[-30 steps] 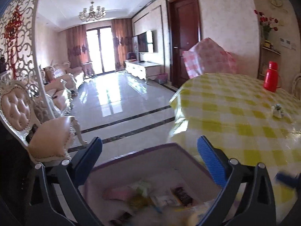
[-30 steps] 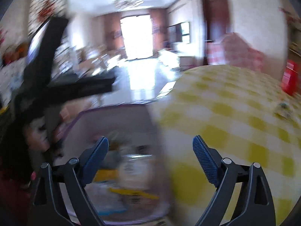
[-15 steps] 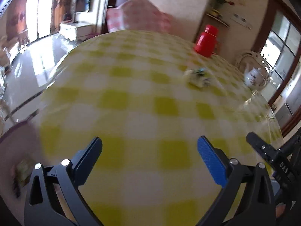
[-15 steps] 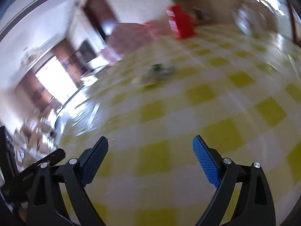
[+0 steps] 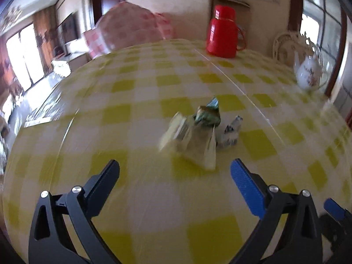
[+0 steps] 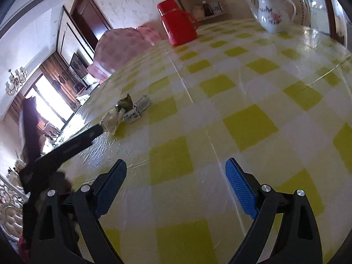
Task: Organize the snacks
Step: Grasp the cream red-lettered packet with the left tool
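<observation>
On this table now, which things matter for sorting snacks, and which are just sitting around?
Job:
snack pile
left gripper, open
right gripper, open

Bystanders:
red flask
teapot
pink checked cover
checked tablecloth

Small wrapped snacks (image 5: 198,132) clustered, touching, on yellow-checked tablecloth (image 5: 143,209).

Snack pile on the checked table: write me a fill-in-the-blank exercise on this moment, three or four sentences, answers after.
1. The left gripper faces the snack pile with its jaws ____.
2. The tablecloth is checked in white and ____.
3. The flask at the far edge of the table is coloured ____.
4. The white teapot carries a ____ pattern.

Missing words: open; yellow; red; floral
</observation>
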`<act>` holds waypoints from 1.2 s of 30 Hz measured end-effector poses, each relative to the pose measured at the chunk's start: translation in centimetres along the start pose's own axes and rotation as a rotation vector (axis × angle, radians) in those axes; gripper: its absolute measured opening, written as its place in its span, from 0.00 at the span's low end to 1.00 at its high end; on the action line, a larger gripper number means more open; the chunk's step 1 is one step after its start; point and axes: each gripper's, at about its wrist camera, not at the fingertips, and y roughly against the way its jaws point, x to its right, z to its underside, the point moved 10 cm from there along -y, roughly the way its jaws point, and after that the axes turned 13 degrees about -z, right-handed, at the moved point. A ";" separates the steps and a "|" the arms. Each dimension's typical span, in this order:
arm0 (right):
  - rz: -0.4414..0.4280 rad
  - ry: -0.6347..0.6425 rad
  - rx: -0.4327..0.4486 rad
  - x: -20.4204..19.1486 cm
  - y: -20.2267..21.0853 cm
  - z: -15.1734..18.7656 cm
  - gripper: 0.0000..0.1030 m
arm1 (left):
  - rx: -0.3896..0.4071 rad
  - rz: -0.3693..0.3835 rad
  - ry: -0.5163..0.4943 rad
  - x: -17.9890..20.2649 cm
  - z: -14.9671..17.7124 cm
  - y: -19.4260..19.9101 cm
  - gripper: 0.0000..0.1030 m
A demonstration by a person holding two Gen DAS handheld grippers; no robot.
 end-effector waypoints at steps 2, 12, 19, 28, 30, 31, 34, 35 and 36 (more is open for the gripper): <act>-0.017 -0.019 -0.005 0.1 -0.1 -0.1 0.86 | -0.004 -0.027 -0.070 1.1 -0.9 -1.8 0.98; 0.007 0.082 -0.019 -1.2 -1.6 -0.8 0.86 | -0.090 0.142 -0.144 2.3 -0.8 -5.7 0.58; 0.062 0.158 -0.070 -3.0 -6.9 -2.8 0.86 | -0.119 0.137 -0.016 -2.2 0.0 -4.8 0.47; 0.097 0.233 -0.180 -7.0 -15.2 -4.2 0.67 | -0.109 0.116 0.195 -8.1 -1.0 -4.8 0.47; 0.114 0.228 -0.174 -7.7 -16.3 -4.6 0.66 | -0.109 0.126 0.209 -8.4 -1.2 -4.7 0.47; 0.129 0.225 -0.170 -8.0 -17.0 -4.8 0.64 | -0.108 0.132 0.212 -8.4 -1.2 -4.7 0.47; 0.213 0.226 -0.151 -8.4 -18.3 -5.4 0.58 | -0.105 0.136 0.201 -8.1 -1.3 -4.8 0.48; 0.254 0.234 -0.149 -8.4 -18.6 -5.5 0.54 | -0.106 0.137 0.199 -8.0 -1.2 -4.9 0.48; 0.281 0.235 -0.145 -8.3 -18.7 -5.7 0.52 | -0.110 0.145 0.198 -7.9 -1.2 -5.0 0.48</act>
